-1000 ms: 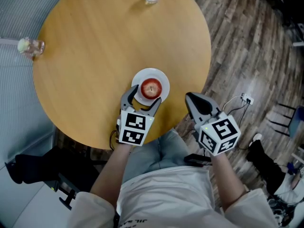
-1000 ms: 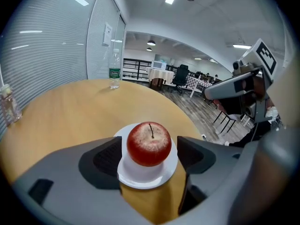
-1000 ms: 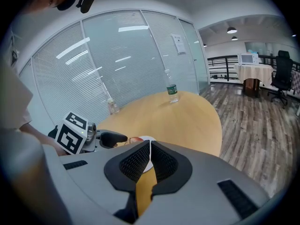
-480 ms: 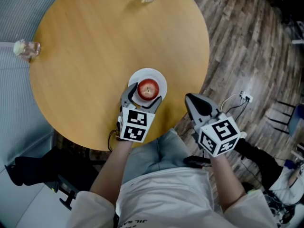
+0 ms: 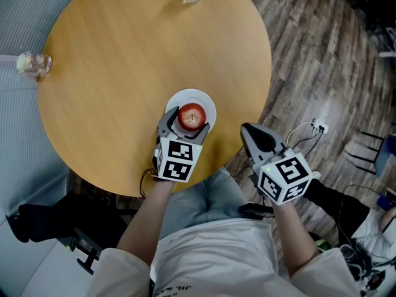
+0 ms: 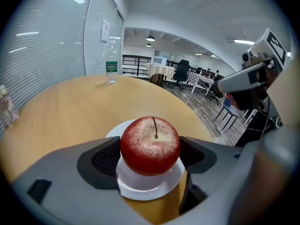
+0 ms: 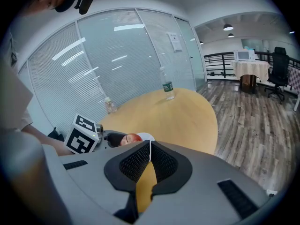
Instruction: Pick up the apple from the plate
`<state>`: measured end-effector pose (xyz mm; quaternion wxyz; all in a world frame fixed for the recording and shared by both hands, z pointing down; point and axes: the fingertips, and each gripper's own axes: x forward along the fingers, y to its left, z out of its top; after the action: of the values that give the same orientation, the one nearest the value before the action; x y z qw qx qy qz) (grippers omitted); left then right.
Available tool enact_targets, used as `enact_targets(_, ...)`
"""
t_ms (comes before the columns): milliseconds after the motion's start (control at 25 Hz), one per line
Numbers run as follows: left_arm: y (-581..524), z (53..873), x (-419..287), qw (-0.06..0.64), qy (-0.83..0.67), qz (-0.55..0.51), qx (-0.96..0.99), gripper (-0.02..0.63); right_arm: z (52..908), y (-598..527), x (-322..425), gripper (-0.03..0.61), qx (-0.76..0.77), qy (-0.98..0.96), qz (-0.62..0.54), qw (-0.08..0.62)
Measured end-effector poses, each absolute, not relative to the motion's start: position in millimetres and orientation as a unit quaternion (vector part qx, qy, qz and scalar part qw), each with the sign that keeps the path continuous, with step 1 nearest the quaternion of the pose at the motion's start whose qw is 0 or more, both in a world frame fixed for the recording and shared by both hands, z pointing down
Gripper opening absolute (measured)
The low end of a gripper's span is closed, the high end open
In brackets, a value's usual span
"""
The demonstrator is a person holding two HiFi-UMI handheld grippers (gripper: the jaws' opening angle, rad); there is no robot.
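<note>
The left gripper [image 5: 185,125] stands wide, its jaws flanking the apple [image 5: 192,116] and just closing slightly, so the fruit sits centred for a squeeze, though no firm press shows. The apple rests on the plate [image 5: 207,104] near the surface [image 5: 124,60] edge. The right gripper [image 5: 247,129], closed and empty, hangs aside, out of the way.

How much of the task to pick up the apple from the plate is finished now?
Done: the left gripper is set around the round red apple, one jaw on each side. In hand: its jaws have just been closing a little, not visibly squeezing yet. Left: grip and lift; the apple sits on the small white plate.
</note>
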<state>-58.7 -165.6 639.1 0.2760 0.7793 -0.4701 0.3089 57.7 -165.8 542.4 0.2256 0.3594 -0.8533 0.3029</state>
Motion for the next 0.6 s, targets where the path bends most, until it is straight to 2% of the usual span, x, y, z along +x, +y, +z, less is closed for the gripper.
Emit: enact_targets(600,-151.8,598.4,-71.9,0.265,-0.479,0.299,0.781,0.391,516.5,-162.0,48.5,0.031,0.362,-0.865,0.282,0.203)
